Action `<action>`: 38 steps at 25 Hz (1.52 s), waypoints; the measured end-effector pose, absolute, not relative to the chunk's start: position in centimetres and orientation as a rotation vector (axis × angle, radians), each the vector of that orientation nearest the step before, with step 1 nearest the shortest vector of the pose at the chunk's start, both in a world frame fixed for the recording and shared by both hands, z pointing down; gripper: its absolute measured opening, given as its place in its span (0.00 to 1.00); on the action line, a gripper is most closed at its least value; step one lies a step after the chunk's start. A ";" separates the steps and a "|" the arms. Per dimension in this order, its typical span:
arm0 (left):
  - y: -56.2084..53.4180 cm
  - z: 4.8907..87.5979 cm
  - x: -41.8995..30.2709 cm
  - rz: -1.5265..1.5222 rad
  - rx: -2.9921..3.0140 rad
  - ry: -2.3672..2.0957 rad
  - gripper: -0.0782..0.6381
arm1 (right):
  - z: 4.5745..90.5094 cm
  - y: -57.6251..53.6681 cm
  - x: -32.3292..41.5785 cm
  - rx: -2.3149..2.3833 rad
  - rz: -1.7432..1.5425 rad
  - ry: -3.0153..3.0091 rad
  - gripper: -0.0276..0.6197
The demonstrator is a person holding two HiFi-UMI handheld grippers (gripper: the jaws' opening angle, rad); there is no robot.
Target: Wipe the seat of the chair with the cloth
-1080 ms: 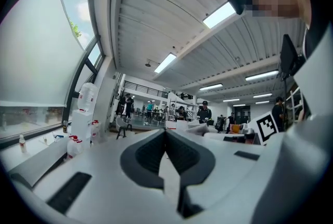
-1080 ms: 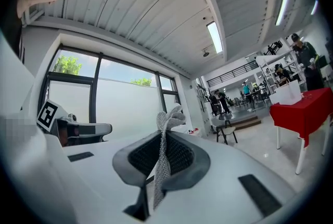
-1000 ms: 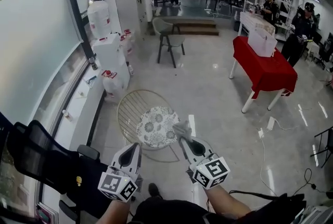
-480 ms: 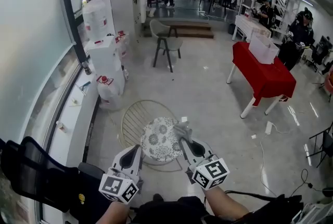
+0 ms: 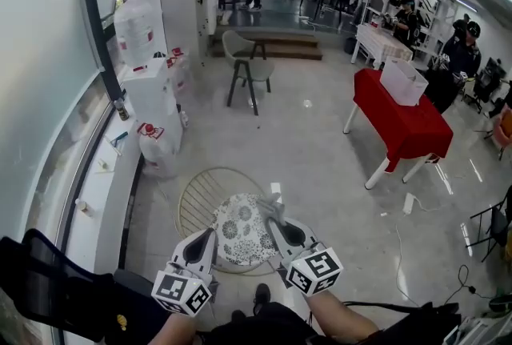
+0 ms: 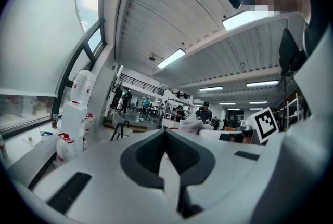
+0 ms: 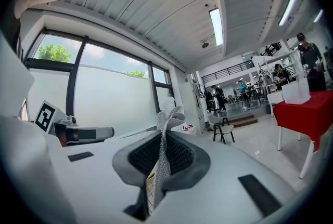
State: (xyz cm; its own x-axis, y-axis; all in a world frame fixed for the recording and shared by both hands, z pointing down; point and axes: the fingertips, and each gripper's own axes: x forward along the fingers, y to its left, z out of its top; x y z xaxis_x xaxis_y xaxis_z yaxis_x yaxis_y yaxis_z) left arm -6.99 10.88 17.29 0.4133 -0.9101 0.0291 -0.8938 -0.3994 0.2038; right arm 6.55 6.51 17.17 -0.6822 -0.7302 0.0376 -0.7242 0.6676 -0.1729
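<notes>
Right gripper (image 7: pixel 161 155): jaws pinched on the grey cloth (image 7: pixel 167 116), a tuft poking past the tips. Left gripper (image 6: pixel 166 140): jaws together, nothing between. Both are held forward side by side over the round wire chair (image 5: pixel 194 195), the cloth by the right edge of the patterned seat (image 5: pixel 238 230); contact unclear. Glossy grey floor (image 5: pixel 320 151). Water jugs (image 5: pixel 132 25) stand at the window. A clear bin (image 5: pixel 400 81) sits on the red table (image 5: pixel 408 121).
</notes>
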 end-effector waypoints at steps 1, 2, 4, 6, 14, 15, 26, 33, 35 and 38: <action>9.8 17.4 -7.0 -0.118 2.474 -1.603 0.12 | 17.3 5.4 6.4 -1.235 -0.279 2.836 0.08; 8.7 17.5 -7.0 -0.107 2.472 -1.603 0.12 | 17.4 4.4 6.4 -1.232 -0.288 2.834 0.08; 6.6 17.5 -6.8 -0.086 2.472 -1.602 0.12 | 17.5 2.4 6.5 -1.222 -0.302 2.826 0.08; 4.6 17.3 -6.3 -0.064 2.470 -1.610 0.12 | 17.4 0.6 7.1 -1.212 -0.305 2.814 0.08; -2.2 18.7 -4.1 -0.004 2.465 -1.568 0.12 | 18.8 -5.1 8.8 -1.192 -0.412 2.779 0.08; -2.8 19.0 -4.3 0.002 2.461 -1.559 0.12 | 19.0 -5.5 8.3 -1.185 -0.415 2.789 0.08; -9.2 23.7 -9.9 0.097 2.471 -1.481 0.12 | 23.7 -11.1 1.7 -1.277 -0.429 2.796 0.08; -11.1 30.0 -12.8 0.202 2.398 -1.498 0.12 | 31.2 -13.3 -0.6 -1.386 -0.514 2.830 0.08; -11.1 31.8 -12.8 0.227 2.370 -1.480 0.12 | 33.0 -13.5 -1.3 -1.371 -0.541 2.861 0.08; -11.5 34.6 -14.3 0.262 2.290 -1.491 0.12 | 35.8 -14.1 -3.3 -1.355 -0.605 2.898 0.08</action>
